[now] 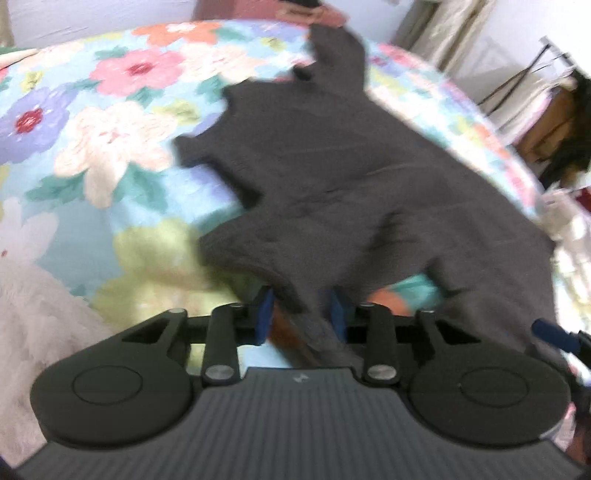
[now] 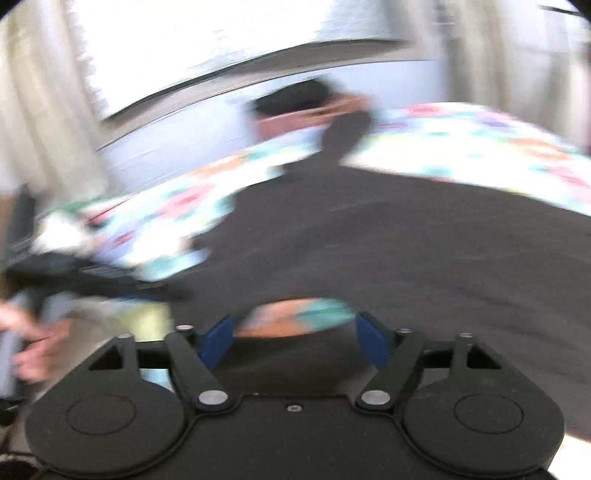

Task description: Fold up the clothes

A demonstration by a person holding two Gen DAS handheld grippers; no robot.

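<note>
A dark grey garment (image 1: 332, 177) lies spread on a floral bedspread (image 1: 110, 122), one sleeve reaching toward the far edge. Its near hem is raised off the bed. My left gripper (image 1: 301, 314) is shut on a bunched strip of that hem, which runs between the blue pads (image 1: 264, 317). In the right wrist view, which is badly blurred, the same dark grey garment (image 2: 406, 240) fills the middle. My right gripper (image 2: 295, 338) stands open with its blue pads (image 2: 218, 339) wide apart over the garment's near edge, gripping nothing. One of its blue fingers (image 1: 554, 334) shows at the left wrist view's right edge.
A white fluffy blanket (image 1: 33, 302) lies at the near left of the bed. Curtains (image 1: 443, 29) and a clothes rack (image 1: 546, 96) stand beyond the bed's right side. A person's hand (image 2: 33, 343) holds the other gripper at the left of the right wrist view.
</note>
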